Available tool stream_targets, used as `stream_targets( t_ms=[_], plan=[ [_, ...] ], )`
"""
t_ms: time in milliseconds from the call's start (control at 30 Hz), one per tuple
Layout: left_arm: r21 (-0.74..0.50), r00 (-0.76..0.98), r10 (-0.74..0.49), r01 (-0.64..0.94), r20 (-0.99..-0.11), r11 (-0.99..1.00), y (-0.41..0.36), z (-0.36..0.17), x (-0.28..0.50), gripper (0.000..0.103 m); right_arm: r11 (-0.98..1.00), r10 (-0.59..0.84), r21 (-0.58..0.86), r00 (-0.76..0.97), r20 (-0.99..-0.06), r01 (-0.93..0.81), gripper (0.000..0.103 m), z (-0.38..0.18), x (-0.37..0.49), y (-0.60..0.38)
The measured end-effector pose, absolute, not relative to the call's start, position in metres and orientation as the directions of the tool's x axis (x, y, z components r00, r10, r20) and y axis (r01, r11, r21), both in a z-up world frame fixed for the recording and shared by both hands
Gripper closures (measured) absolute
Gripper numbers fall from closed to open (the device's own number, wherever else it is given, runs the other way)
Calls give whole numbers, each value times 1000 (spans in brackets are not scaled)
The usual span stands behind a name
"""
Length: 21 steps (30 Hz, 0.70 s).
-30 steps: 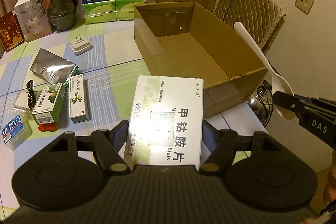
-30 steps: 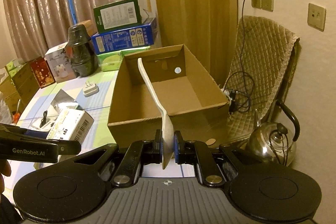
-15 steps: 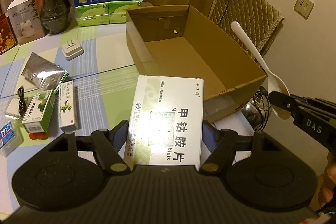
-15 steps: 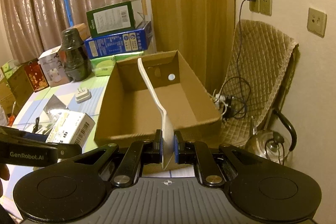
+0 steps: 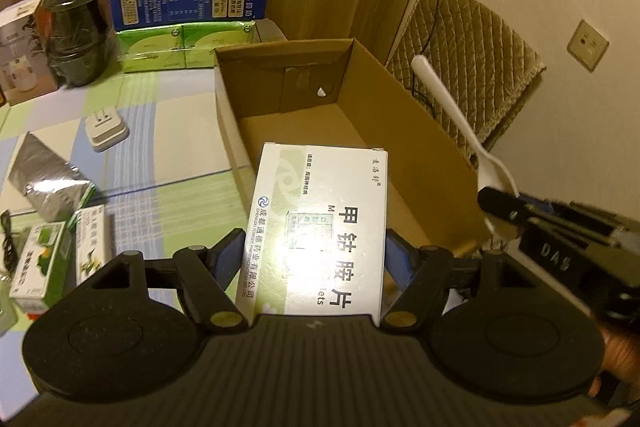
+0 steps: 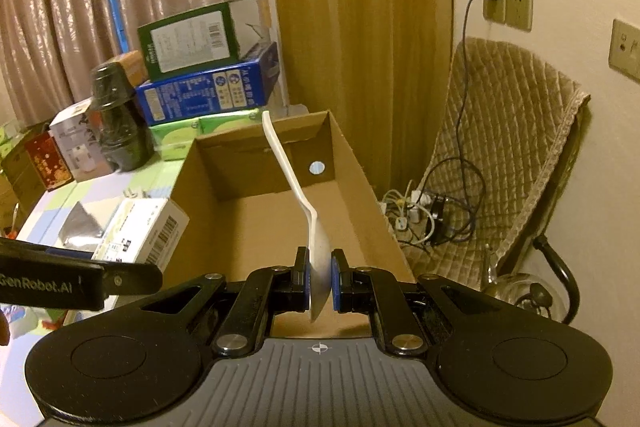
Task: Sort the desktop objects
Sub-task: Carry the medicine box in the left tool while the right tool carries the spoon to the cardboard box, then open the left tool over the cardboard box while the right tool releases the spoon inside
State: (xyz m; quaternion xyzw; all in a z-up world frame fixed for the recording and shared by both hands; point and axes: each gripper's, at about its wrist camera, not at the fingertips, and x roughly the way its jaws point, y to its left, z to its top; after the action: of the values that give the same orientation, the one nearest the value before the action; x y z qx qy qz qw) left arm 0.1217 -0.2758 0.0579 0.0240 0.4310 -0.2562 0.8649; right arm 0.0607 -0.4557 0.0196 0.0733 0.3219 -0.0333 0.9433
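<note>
Gripping spoon point(image 6: 316, 247), right tongs point(image 6: 320, 279), over box point(image 6: 360, 171)

Cardboard box point(image 5: 400, 131) on table point(image 5: 168, 163), open top. Left of it: plug adapter point(image 5: 106, 129), foil pouch point(image 5: 48, 179), small cartons point(image 5: 40, 259) nearer. Behind box: stacked cartons point(image 5: 188, 3), dark jar point(image 5: 76, 27) to their left. Right of the table: padded chair point(image 6: 508, 155); kettle point(image 6: 524, 295) before it.

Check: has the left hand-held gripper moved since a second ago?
Yes. The left hand-held gripper carried the medicine box forward toward the cardboard box, now overlapping its near rim.
</note>
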Motion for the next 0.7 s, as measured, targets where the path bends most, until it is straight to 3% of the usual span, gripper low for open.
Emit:
stream_targets(
  t_ms=[433,700],
  plan=[
    [-182,486,-461,516,-742,837,-319,36,159,34,982,1,141,743,-669,125,96,-8,98,-470],
    [-185,523,-457,489,-720,852,-294,34,156,34,979,46,177,739,-673,101,95,-17,102,-466]
  ],
)
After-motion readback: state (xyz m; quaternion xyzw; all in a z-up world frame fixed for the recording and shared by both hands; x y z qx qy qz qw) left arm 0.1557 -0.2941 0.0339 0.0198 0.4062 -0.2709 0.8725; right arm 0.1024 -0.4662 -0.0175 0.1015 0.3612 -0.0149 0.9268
